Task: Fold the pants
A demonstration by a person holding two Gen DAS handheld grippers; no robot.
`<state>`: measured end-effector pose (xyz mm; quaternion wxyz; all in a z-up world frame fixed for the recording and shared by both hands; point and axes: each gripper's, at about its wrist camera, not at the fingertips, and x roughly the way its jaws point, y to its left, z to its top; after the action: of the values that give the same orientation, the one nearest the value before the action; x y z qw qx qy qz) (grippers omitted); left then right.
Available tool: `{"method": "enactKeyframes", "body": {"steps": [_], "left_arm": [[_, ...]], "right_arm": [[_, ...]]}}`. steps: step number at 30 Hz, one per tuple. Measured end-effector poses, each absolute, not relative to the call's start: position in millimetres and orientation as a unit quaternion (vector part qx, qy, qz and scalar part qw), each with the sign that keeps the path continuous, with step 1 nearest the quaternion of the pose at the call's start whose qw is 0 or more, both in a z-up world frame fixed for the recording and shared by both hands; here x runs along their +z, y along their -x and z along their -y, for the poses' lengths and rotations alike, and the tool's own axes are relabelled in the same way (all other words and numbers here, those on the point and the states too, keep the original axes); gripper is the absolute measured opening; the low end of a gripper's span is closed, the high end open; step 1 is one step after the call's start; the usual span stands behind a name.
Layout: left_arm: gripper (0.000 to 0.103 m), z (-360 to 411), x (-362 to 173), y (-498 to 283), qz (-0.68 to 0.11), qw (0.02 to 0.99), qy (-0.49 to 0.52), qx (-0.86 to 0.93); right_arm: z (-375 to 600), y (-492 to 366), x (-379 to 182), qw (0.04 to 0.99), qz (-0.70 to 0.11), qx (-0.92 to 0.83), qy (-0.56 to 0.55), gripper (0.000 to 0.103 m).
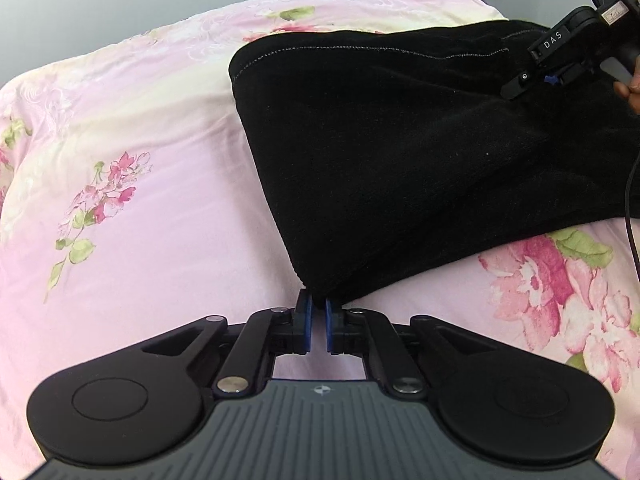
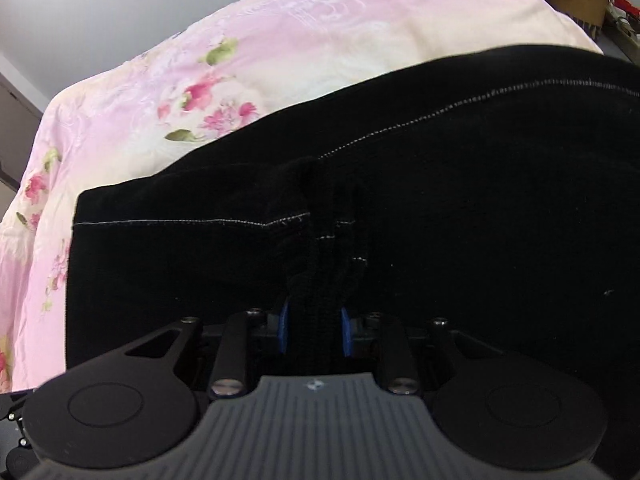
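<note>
Presently, left wrist view: my left gripper (image 1: 317,307) has its jaws nearly closed on the lowest corner of the black pants (image 1: 400,152), which lie on the floral bed (image 1: 140,200), long axis running from lower centre to upper right. Risk: so shallow a bite could slip under tension.

Right wrist view: my right gripper (image 2: 314,326) is clamped on a bunched ridge of fabric; uneven layers may drag askew.

My left wrist camera low over the bed (image 1: 140,128), facing along its gripper (image 1: 318,322) toward the pants (image 1: 400,152), right wrist camera pressed closer against them (image 2: 480,220), both sharing black cloth and floral bedding
</note>
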<state>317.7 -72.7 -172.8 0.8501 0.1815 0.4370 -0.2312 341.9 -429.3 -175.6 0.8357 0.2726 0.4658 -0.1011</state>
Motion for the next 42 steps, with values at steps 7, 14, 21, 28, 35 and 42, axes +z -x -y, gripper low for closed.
{"method": "enactKeyframes", "body": {"steps": [7,14,21,28,35,42], "left_arm": [[0.015,51.3,-134.7,-304.9,-0.43,0.855,-0.128,-0.258],[0.018,58.7,-101.7,-325.2,-0.42,0.878,-0.066,-0.222],[0.029,83.4,-139.6,-353.2,-0.475,0.864,-0.043,-0.158],[0.039,88.2,-150.6,-361.6,-0.49,0.855,-0.072,-0.152],[0.04,118.5,-106.5,-344.9,-0.45,0.869,-0.136,-0.155],[0.042,186.3,-76.9,-329.1,-0.421,0.867,-0.146,-0.223]], "right_arm": [[431.0,-325.7,-137.2,0.846,-0.471,-0.103,-0.228,0.045],[394.6,-302.4,-98.9,0.883,-0.439,-0.05,-0.159,0.02],[363.5,-297.5,-132.9,0.878,-0.471,-0.055,-0.068,0.0],[369.5,-311.8,-143.0,0.878,-0.463,-0.067,-0.102,0.0],[417.7,-254.4,-102.3,0.876,-0.43,-0.069,-0.21,0.047],[542.1,-138.6,-90.5,0.838,-0.368,-0.18,-0.362,0.064]]}}
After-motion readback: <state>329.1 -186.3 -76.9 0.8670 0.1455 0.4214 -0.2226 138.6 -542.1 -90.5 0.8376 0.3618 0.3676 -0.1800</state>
